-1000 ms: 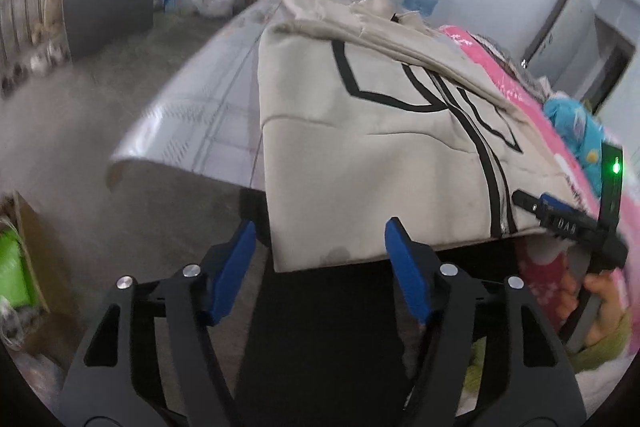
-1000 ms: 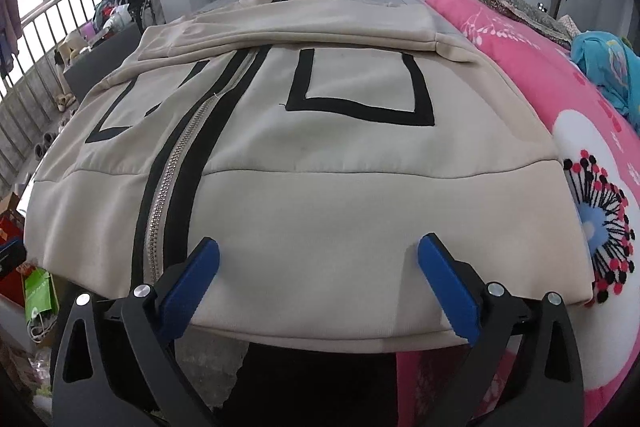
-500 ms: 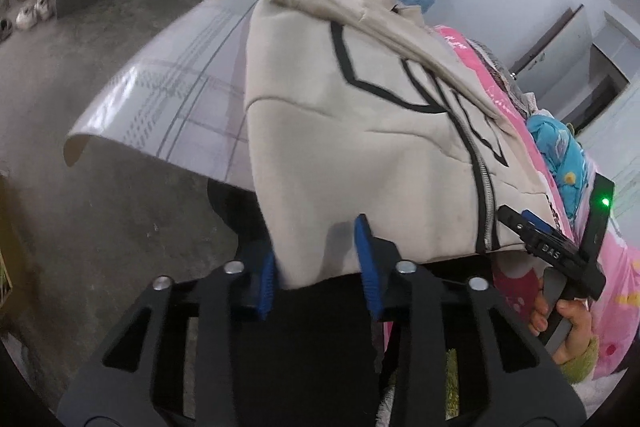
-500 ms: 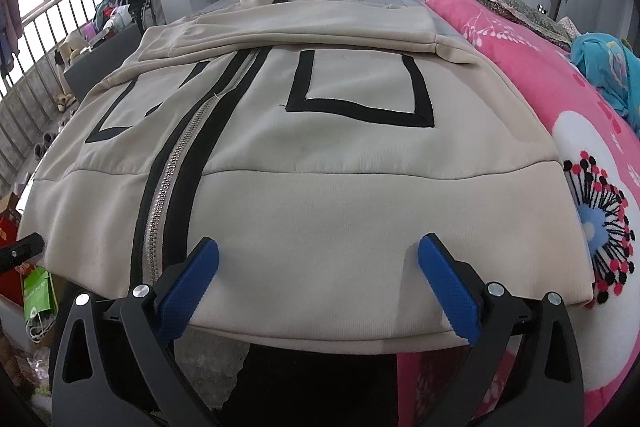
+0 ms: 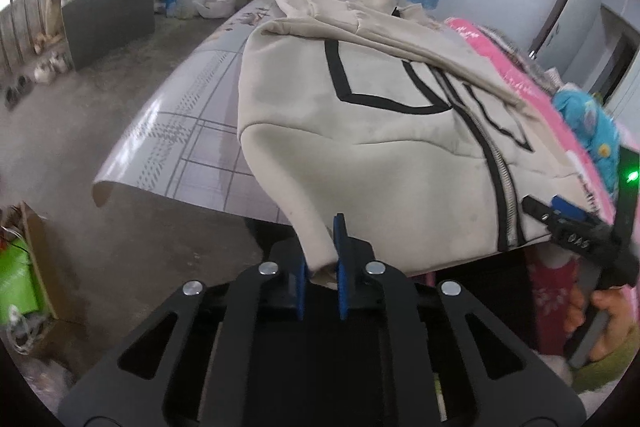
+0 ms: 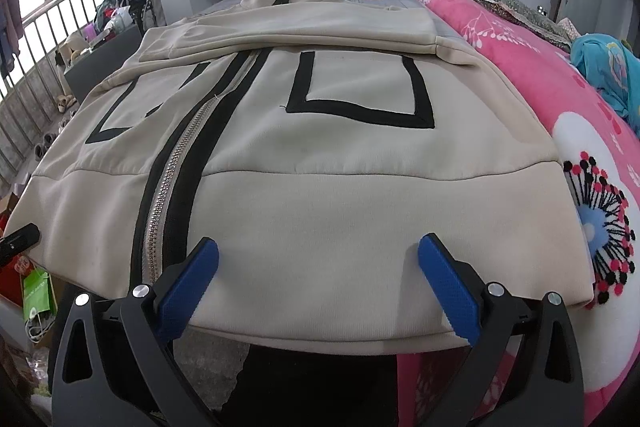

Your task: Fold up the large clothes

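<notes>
Jacket [image 6: 320, 155] flat on worktop [image 5: 192, 131]. Left claw [image 5: 320, 267], just closing, pinches near-left hem corner; right claw [image 6: 316, 279] wide over hem. Risk: shallow pinch slips, one-sided lift skews fold.

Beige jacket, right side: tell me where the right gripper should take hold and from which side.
Grip the jacket by its bottom hem band, right of the zipper. Come from the near edge, where the band overhangs the table toward the open right gripper, so one finger could probably slide under. The left gripper, just closed, already pinches the other corner.
</notes>
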`<action>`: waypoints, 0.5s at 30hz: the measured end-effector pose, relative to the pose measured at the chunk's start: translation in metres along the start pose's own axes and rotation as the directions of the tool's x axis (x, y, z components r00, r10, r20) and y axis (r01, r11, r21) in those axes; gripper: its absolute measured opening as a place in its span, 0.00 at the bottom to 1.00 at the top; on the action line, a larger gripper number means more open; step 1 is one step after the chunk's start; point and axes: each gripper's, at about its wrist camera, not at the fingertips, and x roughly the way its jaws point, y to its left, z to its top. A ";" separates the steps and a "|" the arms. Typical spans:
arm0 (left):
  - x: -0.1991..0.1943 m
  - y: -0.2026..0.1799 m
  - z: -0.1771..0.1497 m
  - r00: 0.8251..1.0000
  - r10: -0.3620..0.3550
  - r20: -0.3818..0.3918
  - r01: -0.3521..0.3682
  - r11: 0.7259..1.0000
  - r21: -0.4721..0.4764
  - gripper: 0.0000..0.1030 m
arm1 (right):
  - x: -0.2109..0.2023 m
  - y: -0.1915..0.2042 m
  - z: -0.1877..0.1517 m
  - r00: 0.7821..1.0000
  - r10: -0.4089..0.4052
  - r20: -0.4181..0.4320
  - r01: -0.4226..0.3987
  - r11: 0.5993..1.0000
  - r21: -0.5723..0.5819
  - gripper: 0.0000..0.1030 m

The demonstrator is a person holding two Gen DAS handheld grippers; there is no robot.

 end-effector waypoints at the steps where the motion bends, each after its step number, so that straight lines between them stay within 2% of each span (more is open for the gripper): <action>1: 0.000 -0.001 0.000 1.000 0.014 0.002 -0.014 1.000 0.013 0.09 | 0.000 0.000 0.000 1.000 0.000 -0.001 0.000 1.000 -0.001 0.94; 10: -0.001 -0.018 -0.003 0.990 0.141 0.010 -0.141 0.983 0.121 0.08 | -0.012 -0.015 -0.002 0.999 0.026 -0.027 -0.025 0.999 0.033 0.94; 15: 0.001 -0.022 -0.002 0.986 0.166 0.005 -0.165 0.976 0.144 0.08 | -0.034 -0.049 -0.015 0.997 0.062 -0.042 -0.056 0.990 0.126 0.85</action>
